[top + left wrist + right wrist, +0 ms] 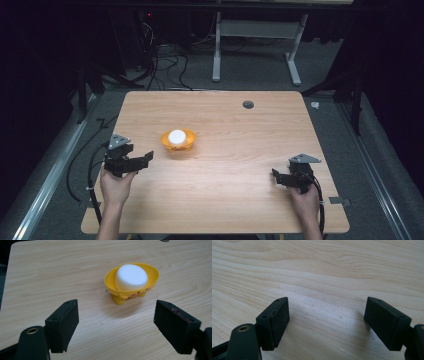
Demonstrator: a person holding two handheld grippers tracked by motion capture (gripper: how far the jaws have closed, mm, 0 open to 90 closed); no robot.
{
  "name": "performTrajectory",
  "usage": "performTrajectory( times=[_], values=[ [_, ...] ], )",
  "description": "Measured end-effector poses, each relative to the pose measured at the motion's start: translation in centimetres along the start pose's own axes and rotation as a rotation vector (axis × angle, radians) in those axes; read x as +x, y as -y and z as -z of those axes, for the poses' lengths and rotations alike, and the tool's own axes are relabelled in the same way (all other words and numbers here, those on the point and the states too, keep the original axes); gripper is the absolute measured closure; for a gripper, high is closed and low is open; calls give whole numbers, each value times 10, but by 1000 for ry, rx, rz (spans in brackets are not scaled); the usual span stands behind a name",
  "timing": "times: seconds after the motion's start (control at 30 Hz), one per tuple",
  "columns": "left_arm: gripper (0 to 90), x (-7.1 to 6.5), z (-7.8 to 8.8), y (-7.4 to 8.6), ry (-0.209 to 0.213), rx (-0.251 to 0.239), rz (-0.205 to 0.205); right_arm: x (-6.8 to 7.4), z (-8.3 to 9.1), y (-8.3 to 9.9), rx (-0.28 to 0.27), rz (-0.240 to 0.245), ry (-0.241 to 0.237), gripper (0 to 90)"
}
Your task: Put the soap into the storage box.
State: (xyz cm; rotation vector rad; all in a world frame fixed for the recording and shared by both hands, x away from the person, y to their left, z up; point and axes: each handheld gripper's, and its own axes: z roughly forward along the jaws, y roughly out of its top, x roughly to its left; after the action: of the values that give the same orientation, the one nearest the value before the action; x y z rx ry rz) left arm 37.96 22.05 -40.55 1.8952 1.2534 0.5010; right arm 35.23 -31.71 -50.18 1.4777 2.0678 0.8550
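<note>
A small yellow footed dish [178, 141] stands on the wooden table [240, 200], left of centre, with a white round block [177, 136] resting in it. In the left gripper view the dish [150, 281] and the white block [131, 277] lie a short way ahead of the jaws. My left gripper [143, 159] is open, low over the table, to the left of the dish and apart from it; its jaws [116, 326] hold nothing. My right gripper [276, 176] is open near the table's right front, its jaws [325, 323] wide over bare wood.
A dark round grommet [248, 104] sits in the table near its far edge. Cables [165, 60] and a grey desk frame [255, 35] lie on the floor beyond the table. Metal rails [50, 175] run along both sides.
</note>
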Motion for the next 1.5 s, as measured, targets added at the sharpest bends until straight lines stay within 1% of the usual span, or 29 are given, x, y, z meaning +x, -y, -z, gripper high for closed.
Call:
performTrajectory(
  times=[0.03, 0.07, 0.13, 0.53, 0.77, 0.87, 1.2, 1.5],
  values=[
    [211, 0, 1, 1, -1, 6, -4, 0, 0, 0, 0, 1, 0, 212],
    [211, 0, 1, 2, -2, 4, 2, 0, 0, 0, 0, 1, 0, 212],
    [210, 0, 1, 6, -1, 12, 1, 0, 0, 0, 0, 1, 1, 211],
    [208, 1, 2, 18, -2, 12, 19, 0, 0, 0, 1, 2, 1, 211],
    [208, 4, 1, 27, 0, 34, 25, 0, 0, 0, 1, 2, 1, 211],
    [208, 5, 1, 30, -1, 34, 31, 0, 0, 0, 1, 2, 2, 211],
    [208, 5, -2, 37, 0, 42, 44, 0, 0, 0, 1, 2, 1, 211],
    [209, 5, -4, 46, -12, 46, 51, 0, 0, 0, 1, 3, 1, 211]
  ],
)
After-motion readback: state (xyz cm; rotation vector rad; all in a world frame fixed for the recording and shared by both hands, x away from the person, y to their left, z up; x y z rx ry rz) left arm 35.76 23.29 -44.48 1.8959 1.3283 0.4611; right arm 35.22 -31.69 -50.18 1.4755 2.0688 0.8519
